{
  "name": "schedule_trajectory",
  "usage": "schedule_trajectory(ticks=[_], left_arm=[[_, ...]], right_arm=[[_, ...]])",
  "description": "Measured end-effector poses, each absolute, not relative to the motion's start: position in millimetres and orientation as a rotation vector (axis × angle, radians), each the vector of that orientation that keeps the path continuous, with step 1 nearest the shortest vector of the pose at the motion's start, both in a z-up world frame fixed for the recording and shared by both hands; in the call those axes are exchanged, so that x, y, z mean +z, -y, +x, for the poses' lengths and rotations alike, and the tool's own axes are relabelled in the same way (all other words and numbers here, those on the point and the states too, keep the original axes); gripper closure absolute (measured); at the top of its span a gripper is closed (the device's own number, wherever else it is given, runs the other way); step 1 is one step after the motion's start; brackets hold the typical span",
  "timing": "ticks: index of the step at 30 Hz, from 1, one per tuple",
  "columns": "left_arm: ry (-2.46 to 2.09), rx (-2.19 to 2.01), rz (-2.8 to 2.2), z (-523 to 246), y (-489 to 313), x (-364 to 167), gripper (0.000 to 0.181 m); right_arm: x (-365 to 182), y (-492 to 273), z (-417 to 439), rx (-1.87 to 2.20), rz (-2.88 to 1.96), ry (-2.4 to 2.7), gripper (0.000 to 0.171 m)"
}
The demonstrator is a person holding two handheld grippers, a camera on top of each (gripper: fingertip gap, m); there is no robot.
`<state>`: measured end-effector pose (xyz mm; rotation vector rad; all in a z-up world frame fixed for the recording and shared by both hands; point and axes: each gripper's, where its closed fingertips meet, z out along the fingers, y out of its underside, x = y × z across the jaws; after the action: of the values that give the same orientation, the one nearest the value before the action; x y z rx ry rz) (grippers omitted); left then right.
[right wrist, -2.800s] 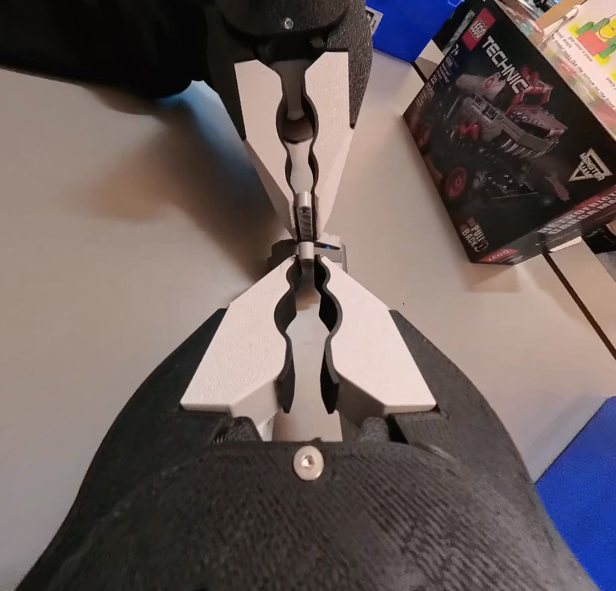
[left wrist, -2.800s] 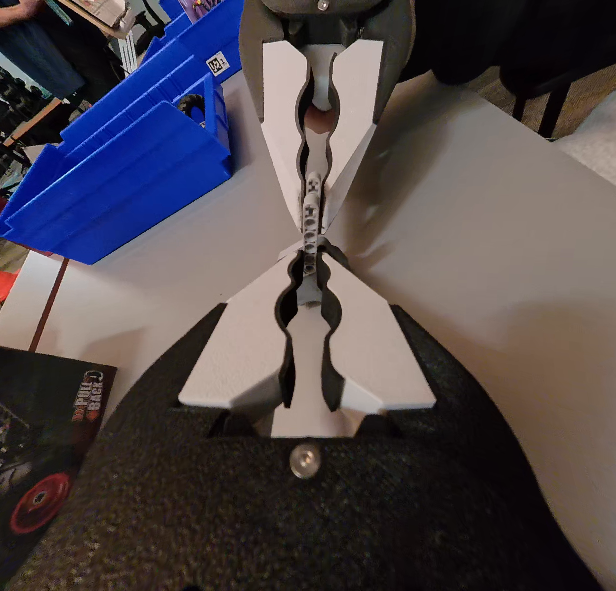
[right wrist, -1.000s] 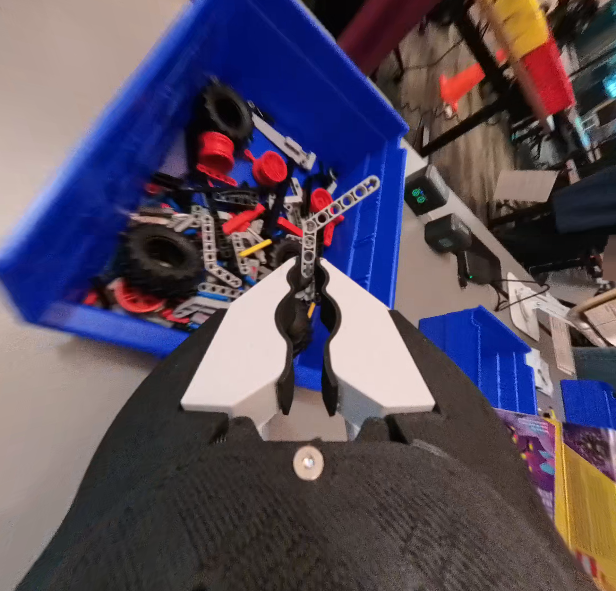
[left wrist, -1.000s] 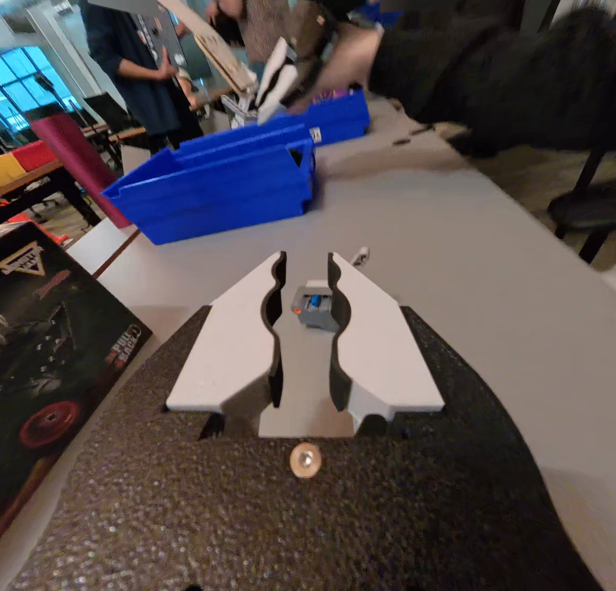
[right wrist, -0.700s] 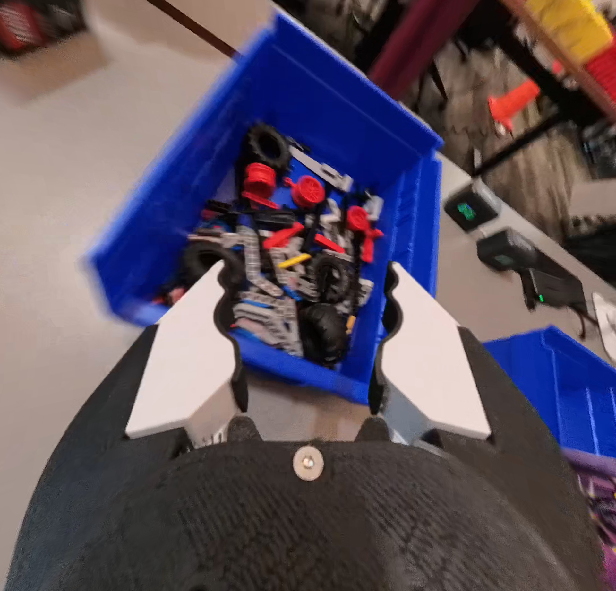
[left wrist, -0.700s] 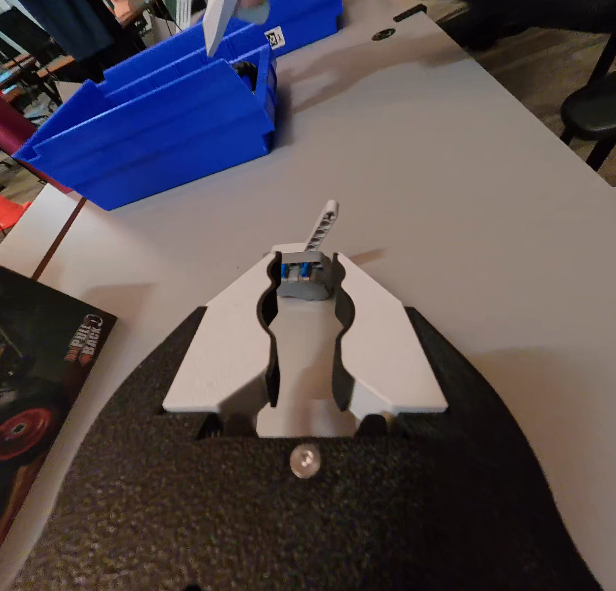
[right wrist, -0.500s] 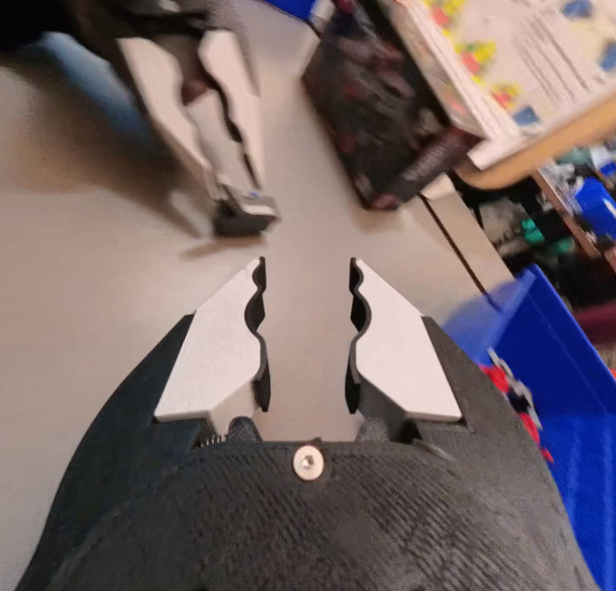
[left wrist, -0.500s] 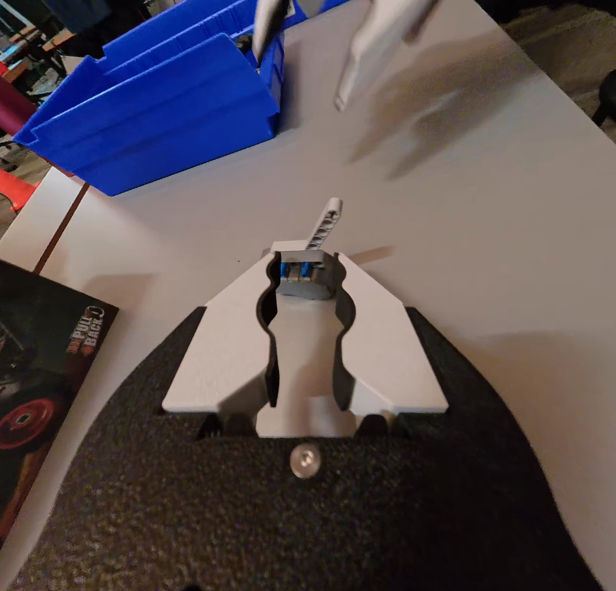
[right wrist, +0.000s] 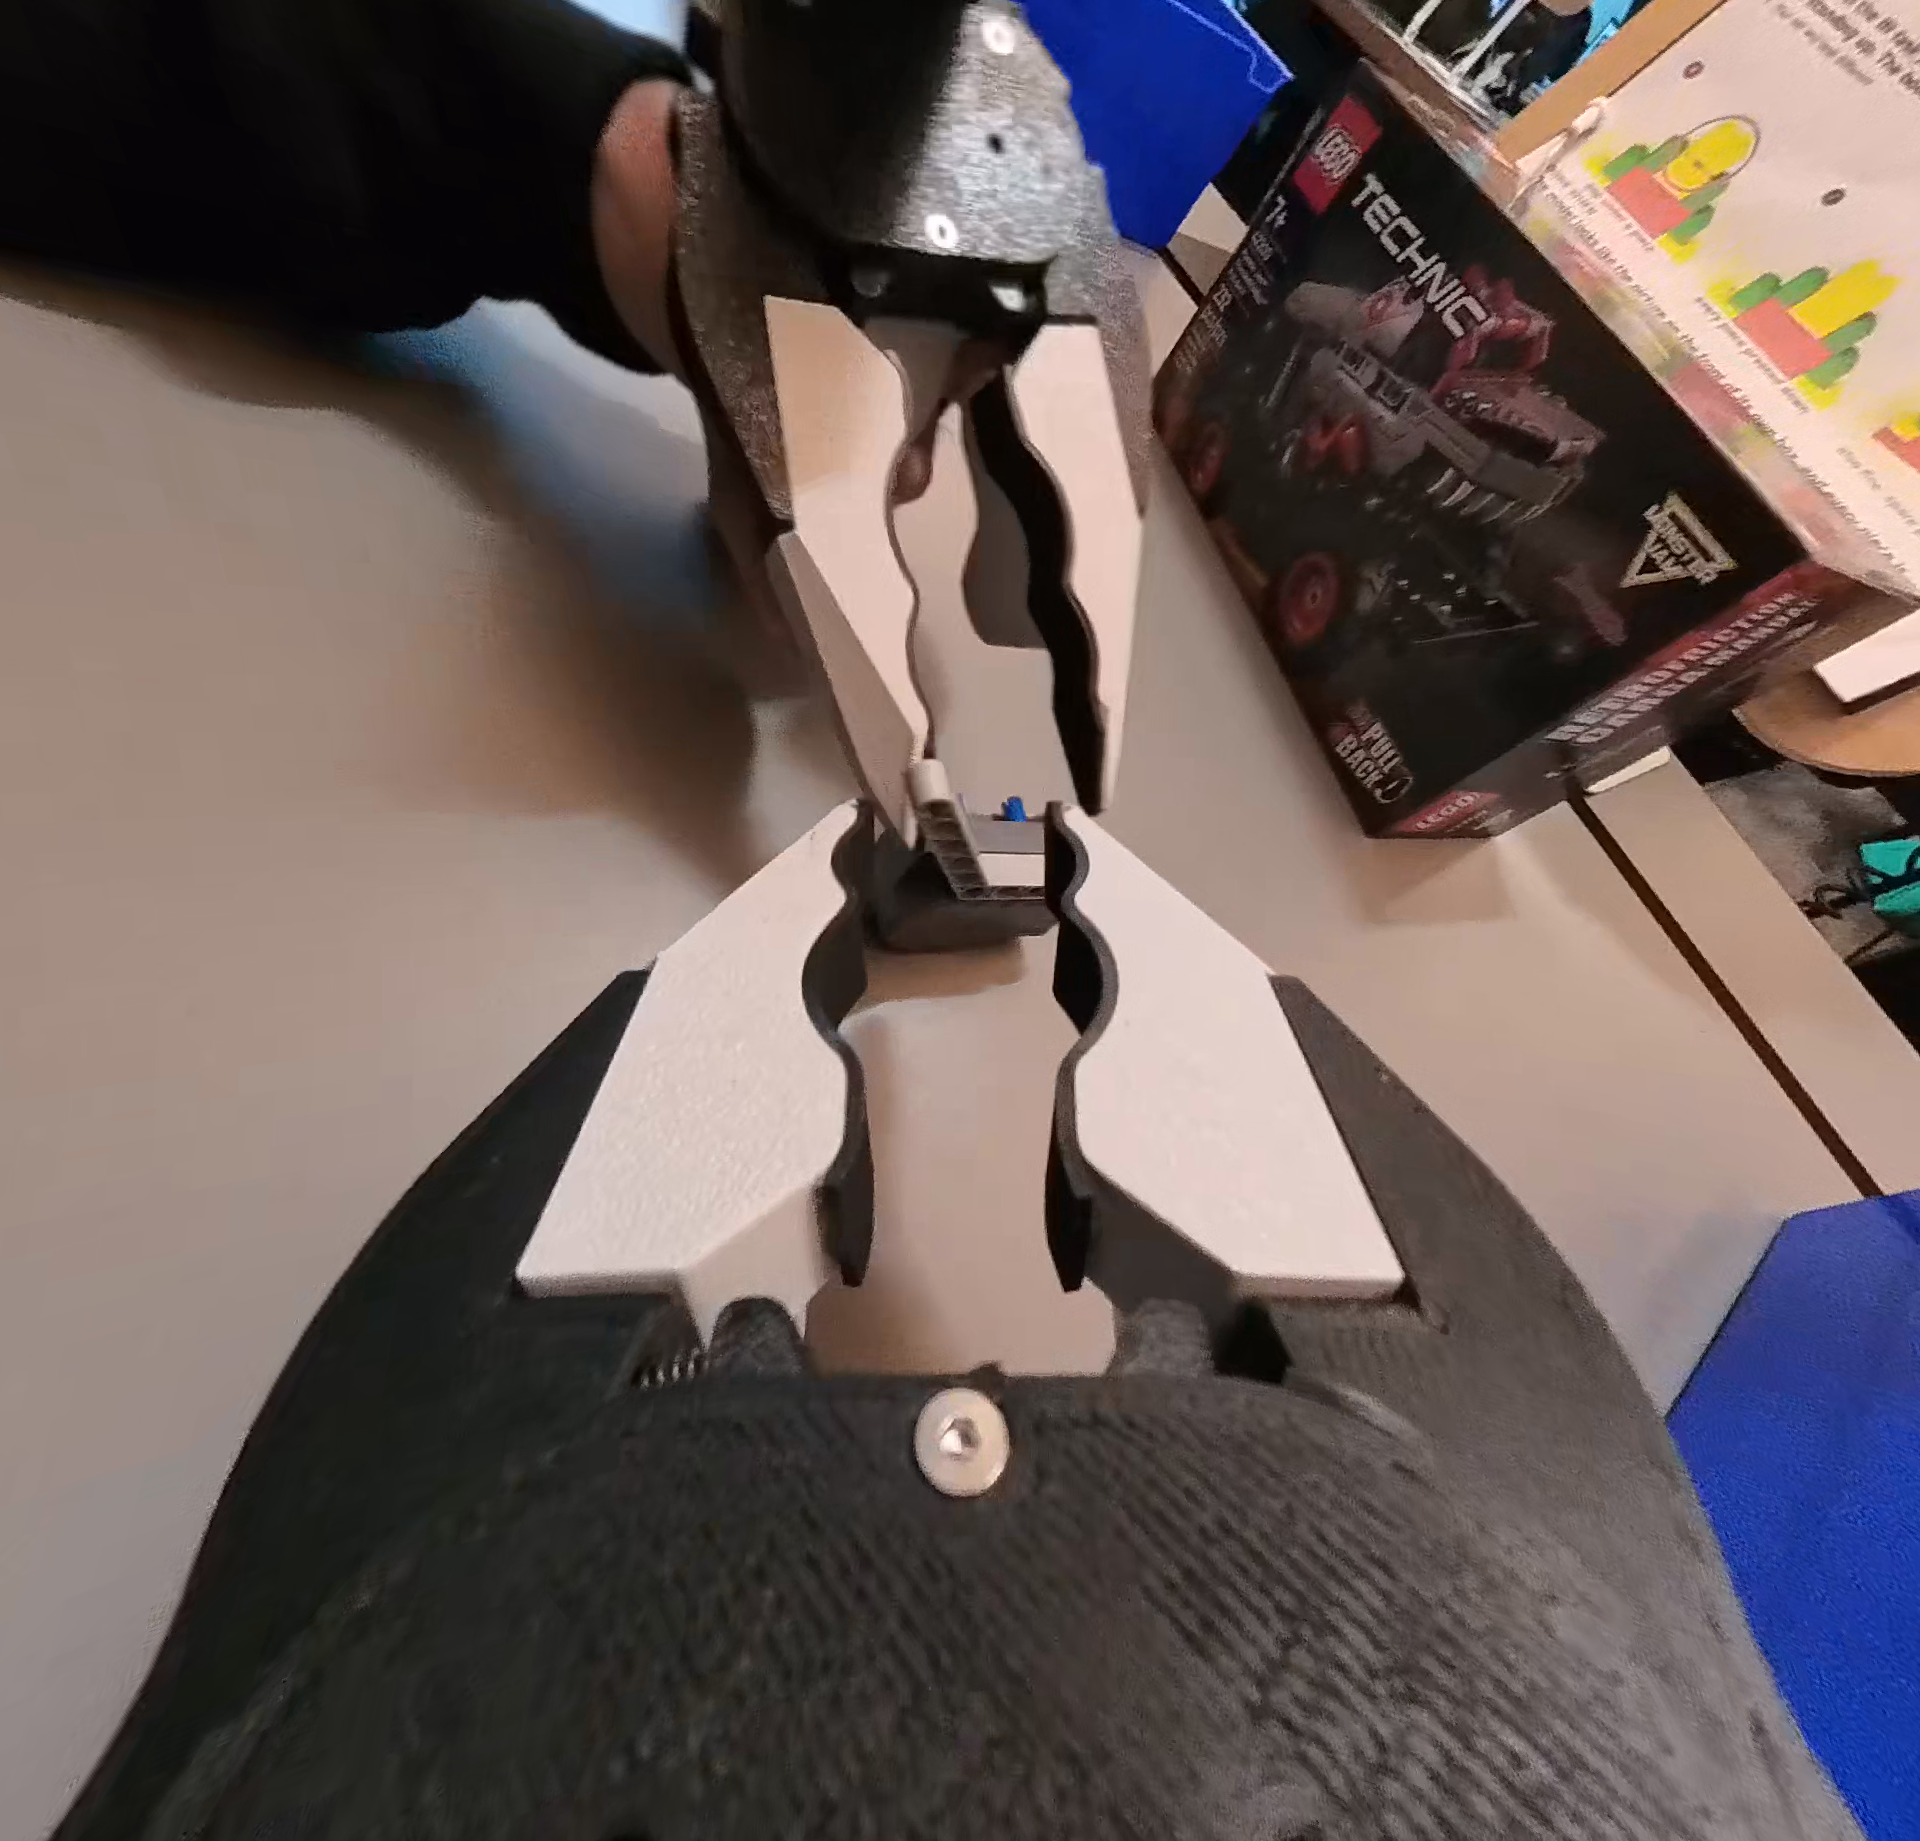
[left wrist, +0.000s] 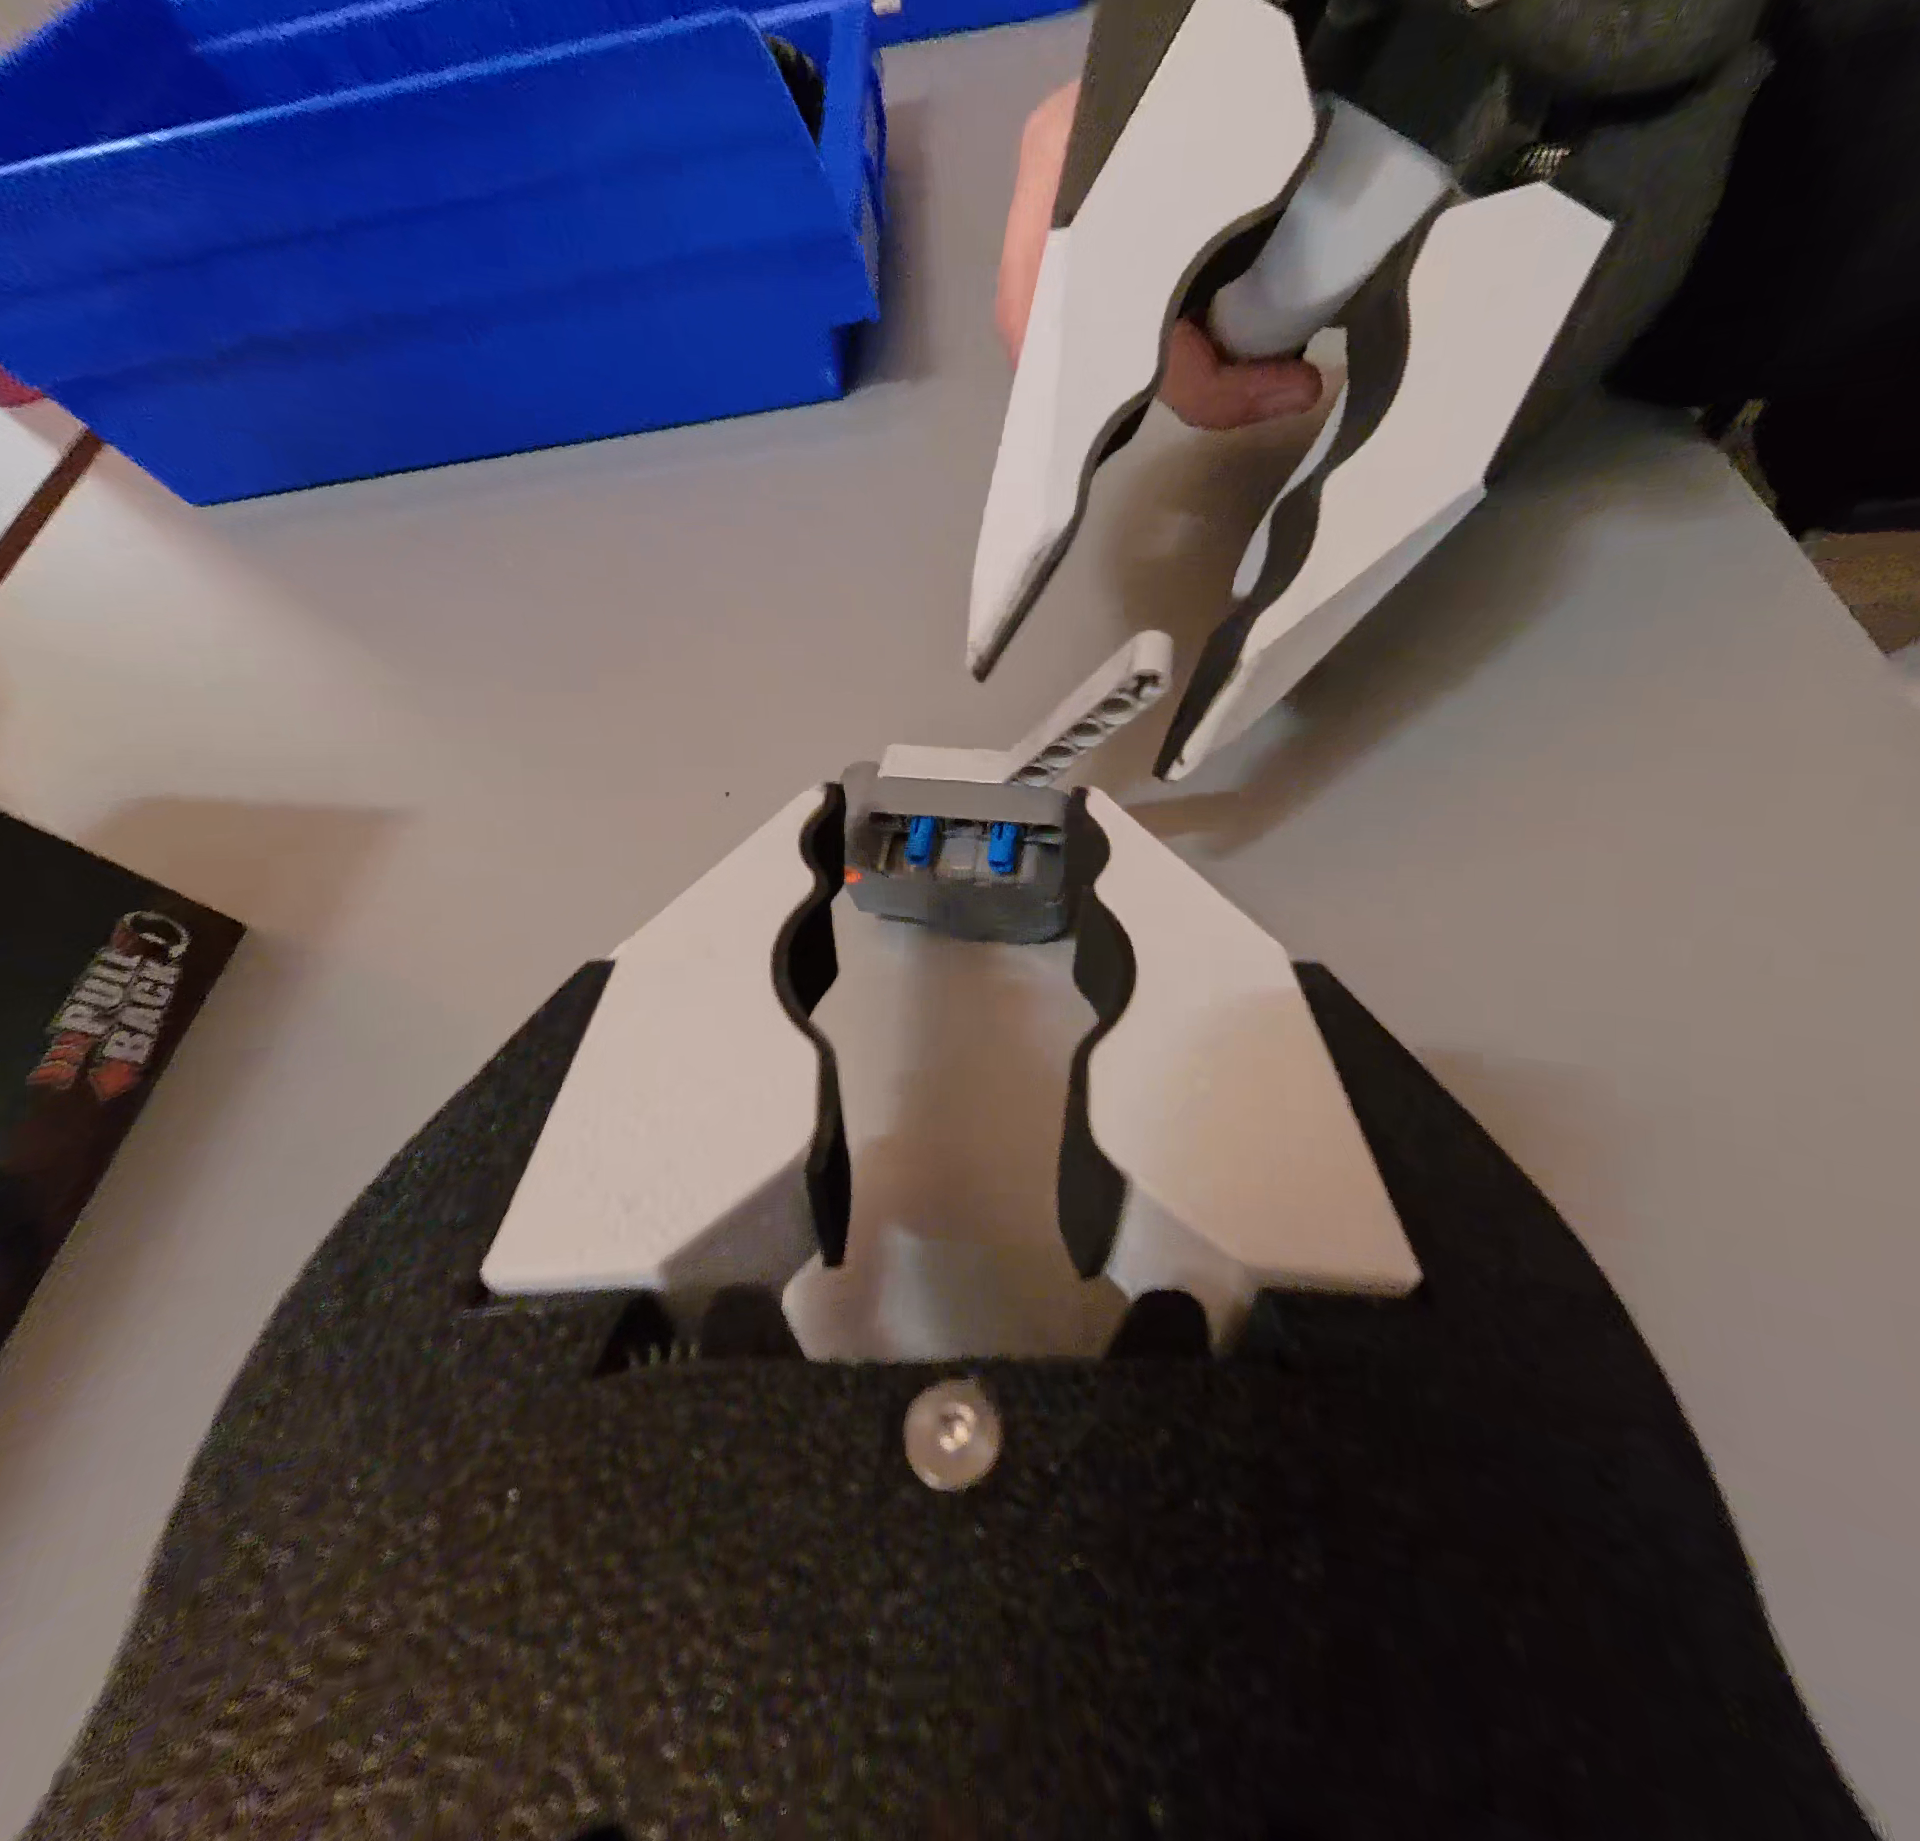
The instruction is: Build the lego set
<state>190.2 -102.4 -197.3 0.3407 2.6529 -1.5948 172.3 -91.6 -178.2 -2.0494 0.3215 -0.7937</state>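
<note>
A dark grey block with blue pins (left wrist: 956,882) sits on the table with a light grey holed beam (left wrist: 1101,711) sticking up out of its far side. My left gripper (left wrist: 956,815) is shut on the block, one finger against each side. My right gripper (left wrist: 1075,711) comes in from the top right, open, with its tips on either side of the beam's free end. In the right wrist view, my right gripper (right wrist: 954,835) is open around the beam (right wrist: 951,846) and block (right wrist: 935,924). The left gripper (right wrist: 992,799) faces it from the far side.
A blue bin (left wrist: 447,233) stands at the back left, with more blue bins behind it. The dark set box (right wrist: 1507,503) stands right of the grippers and also shows at the left edge of the left wrist view (left wrist: 94,1012). Another blue bin (right wrist: 1808,1428) is near right. The table (left wrist: 1558,856) is grey. Both grippers' tips are close together, under 4 cm apart.
My right gripper let go of a bent grey beam over the parts bin, opened, and swung back to the block. My left gripper came down and closed on the block.
</note>
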Motion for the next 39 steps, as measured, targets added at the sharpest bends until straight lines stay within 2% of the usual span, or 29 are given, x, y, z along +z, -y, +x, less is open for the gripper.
schedule_trajectory(ticks=[4, 19, 33, 39], left_arm=[[-2.712, -1.565, 0.432, 190, 107, -201, 0.145], [-2.816, -1.582, 0.585, 187, 117, -204, 0.143], [-2.793, -1.637, 0.606, 178, 115, -205, 0.142], [-2.613, -1.513, 0.265, 197, 108, -200, 0.143]], right_arm=[[-186, 94, 177, -0.824, -2.072, -0.329, 0.163], [-186, 102, 176, -0.765, -2.045, -0.305, 0.164], [-190, 108, 165, -0.882, -2.177, -0.232, 0.165], [-189, 110, 180, -0.908, -2.082, -0.432, 0.165]])
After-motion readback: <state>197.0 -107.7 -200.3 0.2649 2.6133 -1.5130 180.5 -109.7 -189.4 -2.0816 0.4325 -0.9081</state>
